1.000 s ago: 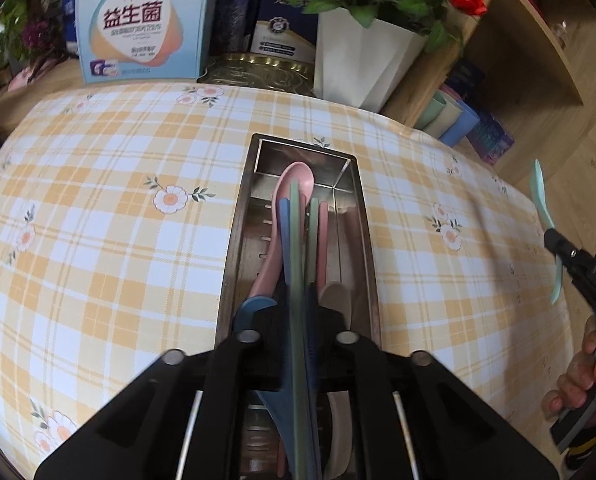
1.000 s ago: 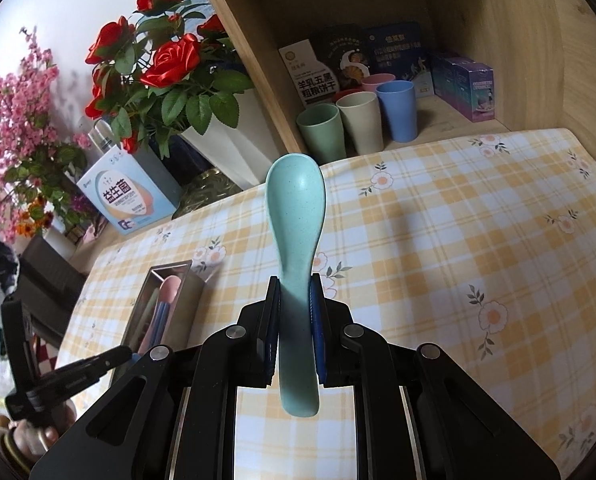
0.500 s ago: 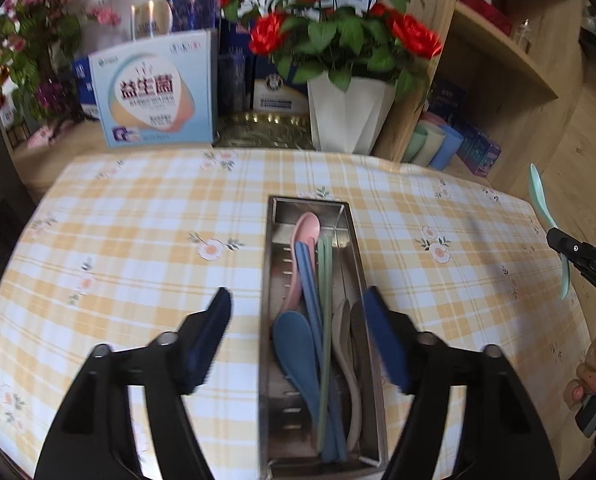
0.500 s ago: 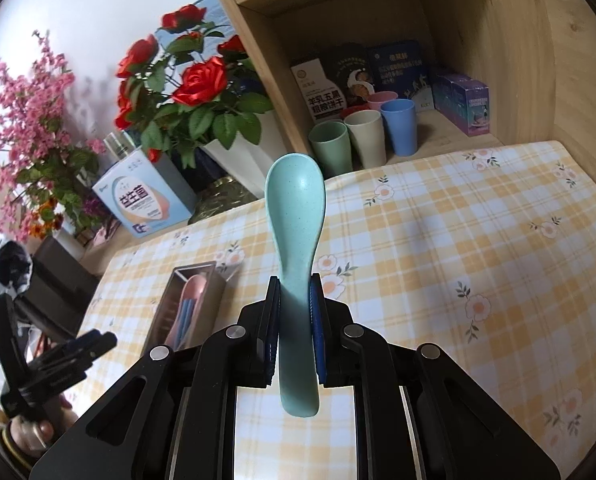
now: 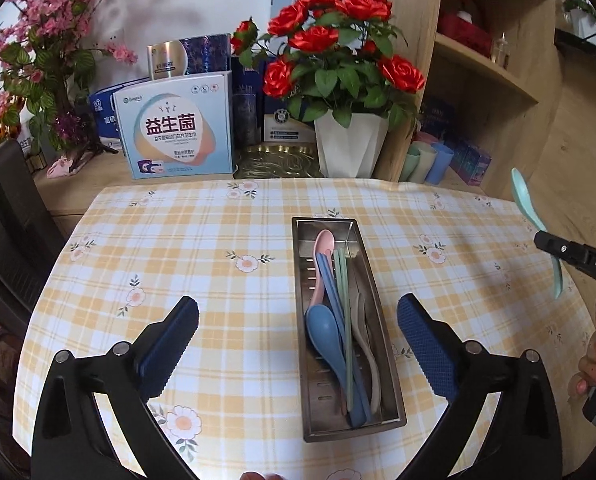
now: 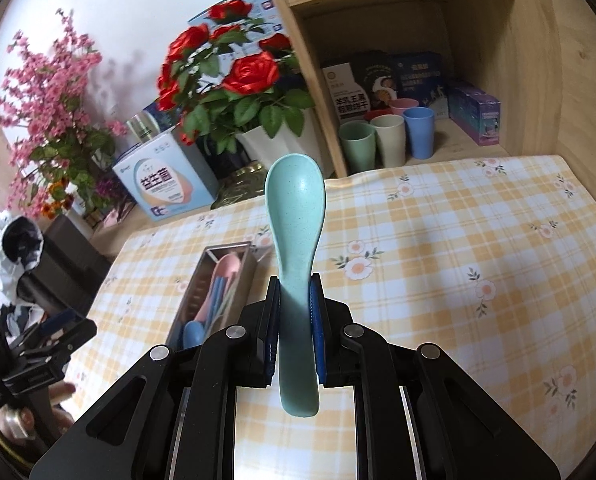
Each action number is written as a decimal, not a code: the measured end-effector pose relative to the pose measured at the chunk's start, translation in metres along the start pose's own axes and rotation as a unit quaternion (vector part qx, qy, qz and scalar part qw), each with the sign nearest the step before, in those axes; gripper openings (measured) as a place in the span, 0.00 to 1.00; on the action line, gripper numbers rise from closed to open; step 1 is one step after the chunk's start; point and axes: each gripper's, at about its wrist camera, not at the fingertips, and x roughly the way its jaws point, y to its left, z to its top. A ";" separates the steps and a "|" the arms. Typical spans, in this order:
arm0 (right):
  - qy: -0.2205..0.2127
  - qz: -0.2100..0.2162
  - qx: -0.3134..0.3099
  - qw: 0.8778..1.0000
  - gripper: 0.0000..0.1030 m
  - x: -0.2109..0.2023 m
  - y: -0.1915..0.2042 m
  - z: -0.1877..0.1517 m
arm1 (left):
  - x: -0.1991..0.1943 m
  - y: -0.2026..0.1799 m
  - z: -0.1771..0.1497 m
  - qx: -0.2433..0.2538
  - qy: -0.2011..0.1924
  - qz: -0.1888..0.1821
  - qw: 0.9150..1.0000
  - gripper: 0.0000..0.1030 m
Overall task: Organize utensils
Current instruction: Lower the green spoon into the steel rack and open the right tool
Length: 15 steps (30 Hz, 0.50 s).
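Note:
A long steel tray (image 5: pixel 323 221) lies on the yellow checked tablecloth. It holds a pink spoon (image 5: pixel 322 243), a blue spoon (image 5: pixel 323 326), green sticks (image 5: pixel 342 280) and a beige spoon (image 5: pixel 365 334). My left gripper (image 5: pixel 298 308) hovers above the tray's near half. Its jaws are opening wide, with nothing between the pads. My right gripper (image 6: pixel 294 284) is shut on the handle of a mint green spoon (image 6: pixel 294 208), bowl pointing up and away. From the left wrist view that mint spoon (image 5: pixel 523 196) hangs in the air right of the table.
At the table's back stand a white vase of red roses (image 5: pixel 349 148), a light blue box (image 5: pixel 178 128) and a golden dish (image 5: pixel 278 160). Several cups (image 6: pixel 389 140) sit in the wooden shelf at the right. A person's hand (image 5: pixel 593 360) holds the right gripper.
The left gripper let go of the utensils in the tray, spread its jaws wide and drew up and back. The right gripper rose a little with the mint spoon still clamped.

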 end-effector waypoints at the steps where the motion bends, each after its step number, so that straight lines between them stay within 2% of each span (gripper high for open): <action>1: 0.003 0.001 -0.001 1.000 0.14 0.001 0.004 -0.001 | -0.004 0.004 -0.001 -0.003 -0.004 0.001 1.000 0.94; 8: 0.045 0.008 -0.005 0.999 0.14 0.021 0.033 -0.013 | -0.020 0.031 -0.011 -0.015 -0.014 0.006 1.000 0.94; 15: 0.092 -0.001 -0.012 0.996 0.14 0.063 0.064 -0.020 | -0.027 0.057 -0.017 -0.036 -0.021 0.008 0.999 0.94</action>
